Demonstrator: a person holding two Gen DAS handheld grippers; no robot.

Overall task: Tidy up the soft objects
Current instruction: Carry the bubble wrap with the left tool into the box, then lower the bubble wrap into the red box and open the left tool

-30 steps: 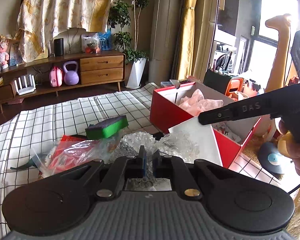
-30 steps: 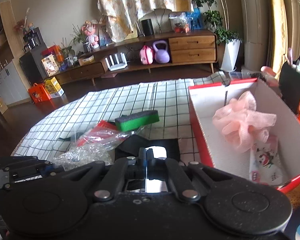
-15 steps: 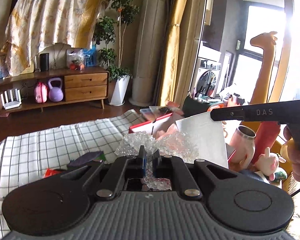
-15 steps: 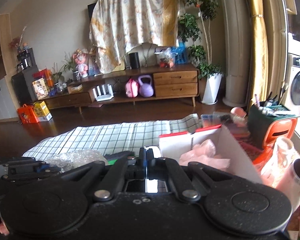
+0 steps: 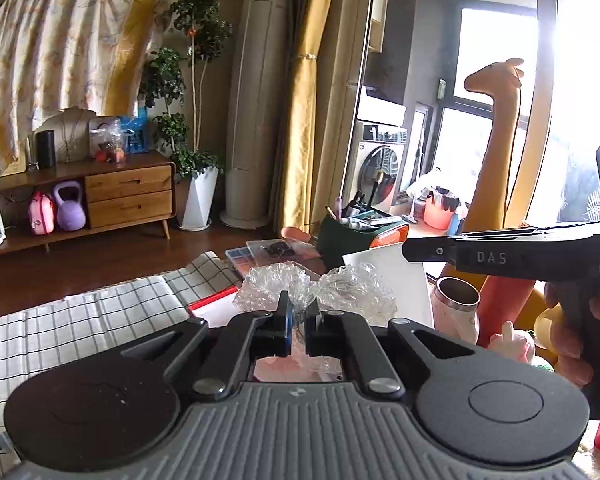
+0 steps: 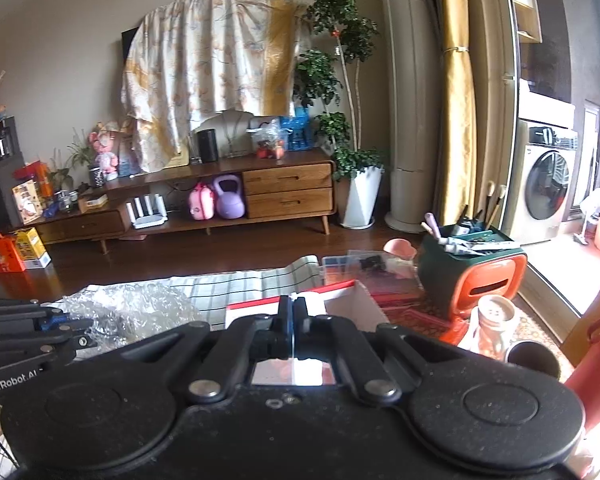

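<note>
My left gripper [image 5: 298, 312] is shut on a wad of clear bubble wrap [image 5: 340, 288] and holds it up over the near edge of the red box [image 5: 216, 298]. The bubble wrap also shows at the left of the right wrist view [image 6: 128, 312]. My right gripper [image 6: 293, 314] is shut on the white flap [image 6: 312, 306] of the red box [image 6: 256, 304] and holds it upright; the flap shows in the left wrist view [image 5: 396, 280] under the right gripper's body. Something pink lies inside the box, seen between my left fingers.
The checked cloth [image 5: 80, 320] covers the table at the left. Beyond the box stand a green and orange organizer [image 6: 472, 276], clear plastic cases [image 6: 360, 264], a metal cup [image 5: 458, 304] and a giraffe toy [image 5: 496, 152]. A wooden sideboard [image 6: 260, 196] stands at the far wall.
Both grippers have risen and tilted up, so the table and the box interior have dropped out of sight. The left gripper carried the bubble wrap towards the box. The right still holds the flap.
</note>
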